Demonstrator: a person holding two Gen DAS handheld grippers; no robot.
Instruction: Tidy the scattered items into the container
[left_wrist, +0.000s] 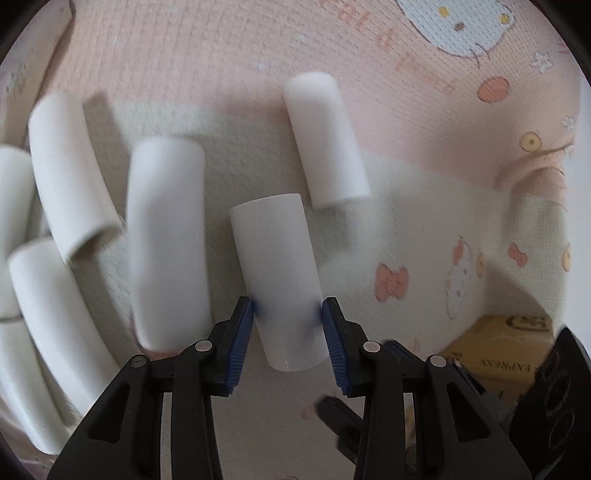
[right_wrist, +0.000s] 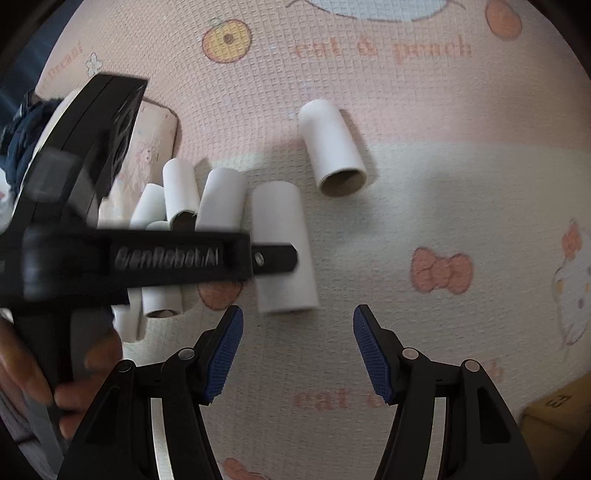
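Left wrist view: the left claw is clamped on a white tube, its blue pads pressed against the tube's sides near the near end. The tube points away from the camera and stands clear and sharp while everything around it is blurred. Just left of it lies a second tube, and further left a pile of tubes crowds the edge of the picture, touching and overlapping one another. One lone tube lies beyond and to the right, apart from the rest. All rest on a pink and cream mat printed with cats and bows. A yellow carton sits at the lower right; whether anything is in it cannot be told. A pale box edge shows at the upper left, its contents hidden.

Right wrist view: the right claw is spread wide and holds nothing, hovering over bare mat. The held tube is ahead and left of it, crossed by the left claw's black finger. The person's hand grips that tool's handle. The pile lies behind the tool, beside a pale box. The lone tube lies well ahead, its open brown end facing the camera. A carton corner shows at lower right.
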